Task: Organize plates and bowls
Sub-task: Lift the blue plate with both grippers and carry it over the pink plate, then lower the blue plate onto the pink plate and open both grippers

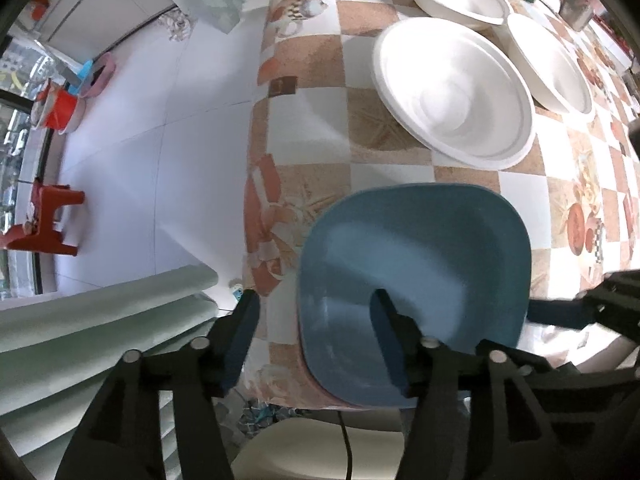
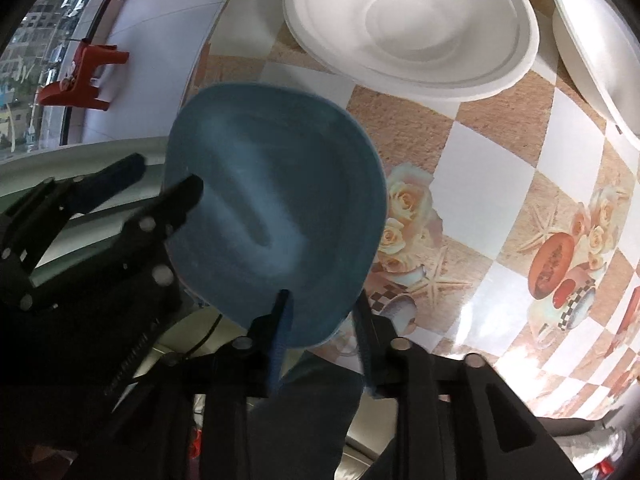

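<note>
Left tool (image 1: 316, 316) open astride blue plate (image 1: 416, 264) rim.

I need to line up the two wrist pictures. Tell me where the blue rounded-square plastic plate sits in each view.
Left wrist view: blue rounded-square plastic plate lies lower centre, at the table's near edge.
Right wrist view: the plate fills centre-left, overhanging that edge.
Shared landmark: the nearest white round paper bowl lies just beyond it on the checkered tablecloth.

White tiled floor (image 1: 132, 128), red stool (image 1: 48, 220) by a window (image 2: 36, 48), checkered floral tablecloth (image 1: 304, 92), pale chair (image 1: 80, 320).
</note>
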Motion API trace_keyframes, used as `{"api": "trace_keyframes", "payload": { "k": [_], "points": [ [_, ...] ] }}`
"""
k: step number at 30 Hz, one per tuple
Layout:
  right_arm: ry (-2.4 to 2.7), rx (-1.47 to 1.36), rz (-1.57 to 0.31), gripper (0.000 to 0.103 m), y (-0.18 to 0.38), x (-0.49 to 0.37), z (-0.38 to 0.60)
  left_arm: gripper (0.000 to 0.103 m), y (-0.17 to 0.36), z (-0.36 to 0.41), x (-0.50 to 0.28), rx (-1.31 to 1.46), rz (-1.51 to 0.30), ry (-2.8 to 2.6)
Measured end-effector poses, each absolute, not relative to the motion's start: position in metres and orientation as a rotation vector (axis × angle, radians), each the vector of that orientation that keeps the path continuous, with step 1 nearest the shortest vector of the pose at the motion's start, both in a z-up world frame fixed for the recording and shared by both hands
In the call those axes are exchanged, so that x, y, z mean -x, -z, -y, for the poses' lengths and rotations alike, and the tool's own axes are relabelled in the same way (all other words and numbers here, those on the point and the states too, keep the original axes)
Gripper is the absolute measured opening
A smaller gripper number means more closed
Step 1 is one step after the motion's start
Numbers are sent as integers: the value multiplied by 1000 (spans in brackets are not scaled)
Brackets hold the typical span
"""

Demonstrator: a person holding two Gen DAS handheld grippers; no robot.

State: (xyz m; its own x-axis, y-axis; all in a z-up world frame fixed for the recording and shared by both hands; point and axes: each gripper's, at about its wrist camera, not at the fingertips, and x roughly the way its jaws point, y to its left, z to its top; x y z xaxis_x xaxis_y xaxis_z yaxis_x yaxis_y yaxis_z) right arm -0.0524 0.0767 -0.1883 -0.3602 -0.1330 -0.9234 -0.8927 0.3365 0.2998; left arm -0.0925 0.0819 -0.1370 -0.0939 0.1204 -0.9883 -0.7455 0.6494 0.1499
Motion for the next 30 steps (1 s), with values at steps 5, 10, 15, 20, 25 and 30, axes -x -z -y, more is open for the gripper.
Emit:
{"api": "trace_keyframes", "payload": {
  "k": [5,10,15,20,25,30],
  "points": [
    [-1099,915,-1706,63,181,38,-71,77,130,-86,100,610,-1461,-802],
    [-1062,853,-1690,99,176,10,-60,79,121,-79,101,659,-1405,-774],
    [-957,768,-1714,99,178,-31,-32,79,109,-72,94,687,-1347,-733],
    [-830,647,-1762,99,180,-66,3,79,98,-63,68,662,-1327,-684],
    [-758,576,-1775,99,181,-90,25,79,91,-57,35,641,-1327,-644],
    [-713,532,-1791,99,183,-113,42,79,85,-53,3,615,-1318,-632]
  ]
}}
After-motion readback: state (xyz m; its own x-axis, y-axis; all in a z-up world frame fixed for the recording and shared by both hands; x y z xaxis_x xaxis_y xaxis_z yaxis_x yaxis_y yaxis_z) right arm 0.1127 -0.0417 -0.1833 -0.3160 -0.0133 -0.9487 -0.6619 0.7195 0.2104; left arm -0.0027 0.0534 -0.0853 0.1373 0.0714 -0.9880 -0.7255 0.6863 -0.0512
